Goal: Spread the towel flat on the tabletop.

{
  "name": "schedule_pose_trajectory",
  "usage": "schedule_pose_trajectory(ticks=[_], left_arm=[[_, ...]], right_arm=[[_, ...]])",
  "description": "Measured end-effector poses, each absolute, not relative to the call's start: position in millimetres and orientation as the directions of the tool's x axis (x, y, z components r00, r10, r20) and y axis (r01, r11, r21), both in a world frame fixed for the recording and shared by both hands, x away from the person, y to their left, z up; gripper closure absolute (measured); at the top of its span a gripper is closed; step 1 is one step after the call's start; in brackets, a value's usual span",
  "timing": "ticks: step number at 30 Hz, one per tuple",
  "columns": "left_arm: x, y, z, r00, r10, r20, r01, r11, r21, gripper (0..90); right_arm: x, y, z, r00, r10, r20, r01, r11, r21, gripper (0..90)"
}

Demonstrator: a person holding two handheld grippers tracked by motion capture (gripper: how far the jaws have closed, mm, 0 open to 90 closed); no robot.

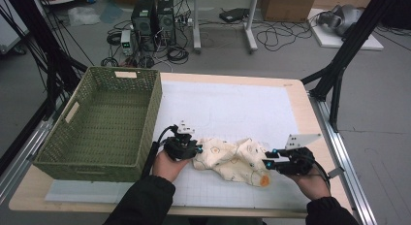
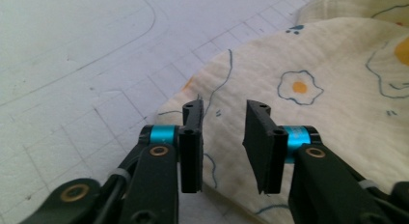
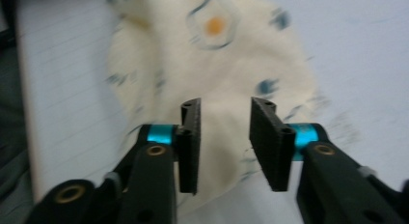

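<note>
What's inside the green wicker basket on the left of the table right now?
Nothing that shows: the green basket has a bare woven floor. Its near wall hides the strip of floor just behind it. The cream printed cloth lies outside, on the white grid mat.

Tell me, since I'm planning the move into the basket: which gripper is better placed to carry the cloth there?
Left, probably. The left gripper sits at the cloth edge nearest the basket; the right gripper is at the far end. Both are open.
</note>
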State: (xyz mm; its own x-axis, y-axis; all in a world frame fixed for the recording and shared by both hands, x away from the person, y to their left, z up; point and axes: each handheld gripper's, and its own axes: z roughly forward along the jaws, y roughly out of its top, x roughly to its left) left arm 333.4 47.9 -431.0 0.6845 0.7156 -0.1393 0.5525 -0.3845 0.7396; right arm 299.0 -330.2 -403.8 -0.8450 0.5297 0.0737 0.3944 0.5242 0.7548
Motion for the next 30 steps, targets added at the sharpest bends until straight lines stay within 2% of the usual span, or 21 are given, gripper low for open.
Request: schedule_pose_trajectory(ticks=[5, 9, 12, 15, 18, 30], left_arm=[[336, 43, -438, 0.68, 0.723, -0.121, 0.568, -0.415, 0.711, 65.8], [335, 39, -440, 0.679, 0.731, -0.071, 0.541, -0.433, 0.721, 73.6], [335, 37, -441, 0.68, 0.732, -0.052, 0.529, -0.439, 0.726, 80.1], [335, 37, -441, 0.683, 0.729, -0.049, 0.525, -0.443, 0.726, 87.9], [335, 38, -440, 0.682, 0.73, -0.058, 0.529, -0.436, 0.728, 88.9], [330, 48, -412, 0.63, 0.768, -0.116, 0.485, -0.272, 0.831, 89.3]], right_arm=[[329, -323, -412, -0.826, 0.56, 0.063, 0.411, 0.522, 0.748, 55.0], [344, -313, -427, -0.823, 0.566, 0.044, 0.423, 0.559, 0.713, 55.8], [351, -308, -433, -0.828, 0.559, 0.034, 0.418, 0.576, 0.702, 60.9], [355, -305, -439, -0.839, 0.543, 0.045, 0.42, 0.592, 0.688, 72.6], [356, -305, -440, -0.849, 0.523, 0.071, 0.422, 0.592, 0.686, 88.0], [336, -318, -419, -0.873, 0.48, 0.089, 0.396, 0.589, 0.704, 89.3]])
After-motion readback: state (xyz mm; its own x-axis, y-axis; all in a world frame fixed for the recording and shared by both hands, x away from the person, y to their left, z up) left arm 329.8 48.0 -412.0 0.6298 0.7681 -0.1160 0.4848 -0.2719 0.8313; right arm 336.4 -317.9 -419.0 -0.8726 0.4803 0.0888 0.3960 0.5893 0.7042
